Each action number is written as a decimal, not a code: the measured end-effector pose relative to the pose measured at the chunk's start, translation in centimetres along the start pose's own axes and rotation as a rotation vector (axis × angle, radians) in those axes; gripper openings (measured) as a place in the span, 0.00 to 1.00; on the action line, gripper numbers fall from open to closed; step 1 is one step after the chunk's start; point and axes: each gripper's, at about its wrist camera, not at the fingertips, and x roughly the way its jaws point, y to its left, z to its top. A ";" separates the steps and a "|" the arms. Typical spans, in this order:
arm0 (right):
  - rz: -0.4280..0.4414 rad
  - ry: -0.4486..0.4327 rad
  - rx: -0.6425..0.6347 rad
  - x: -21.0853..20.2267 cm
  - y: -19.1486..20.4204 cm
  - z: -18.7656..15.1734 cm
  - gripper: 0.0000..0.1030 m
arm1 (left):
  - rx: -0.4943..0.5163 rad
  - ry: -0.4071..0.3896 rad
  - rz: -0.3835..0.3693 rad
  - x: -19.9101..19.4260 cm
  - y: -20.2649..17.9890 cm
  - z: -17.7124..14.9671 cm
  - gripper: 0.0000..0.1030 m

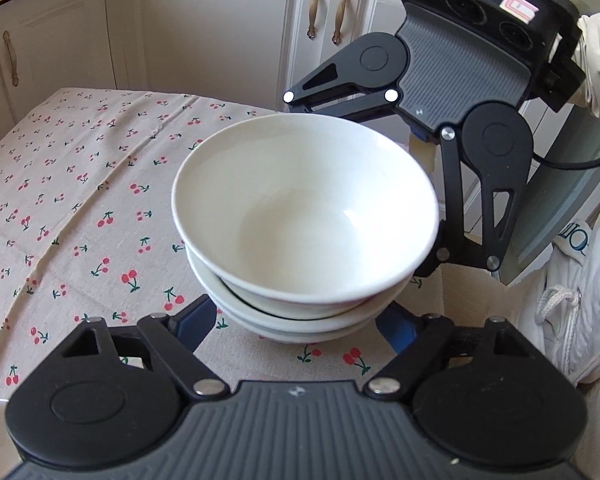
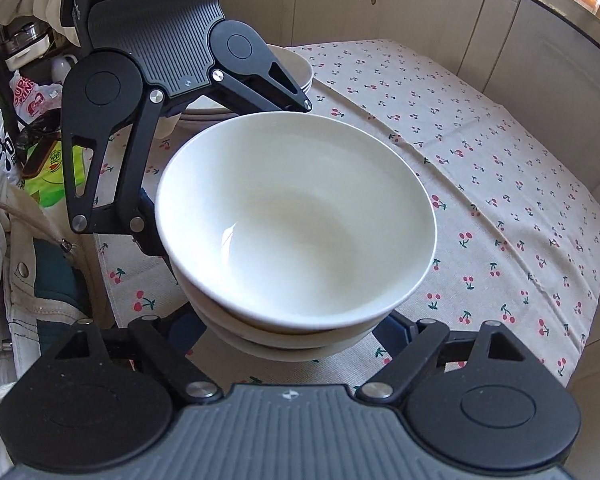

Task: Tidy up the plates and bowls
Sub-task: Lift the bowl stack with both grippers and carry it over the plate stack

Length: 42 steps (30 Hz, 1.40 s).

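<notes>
Stack of white bowls [image 1: 304, 216], nested for compactness, near the table [image 1: 60, 184] edge closest to the person; flanked low on its two opposite sides by left gripper [image 1: 300, 330] and right gripper [image 2: 296, 330], spread wide, as if to cradle the lowest bowl; contact hidden, grip not confirmable; plates [image 2: 300, 74] already piled at the far corner.

No lettering reads clearly; the plastic bag [image 2: 30, 98] shows blurred red print.
</notes>
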 end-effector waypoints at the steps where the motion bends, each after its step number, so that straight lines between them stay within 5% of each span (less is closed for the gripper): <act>1: 0.000 0.002 0.002 0.0 0.0 0.0 0.88 | 0.000 -0.002 -0.003 0.0 0.0 0.0 0.83; 24: -0.020 0.015 -0.064 -1.1 2.2 1.7 0.87 | -0.030 -0.047 0.070 -3.0 -2.2 -1.3 0.80; 42: 0.021 -0.076 -0.316 2.3 5.8 12.5 0.87 | -0.146 -0.060 0.347 -12.4 -0.7 -7.1 0.80</act>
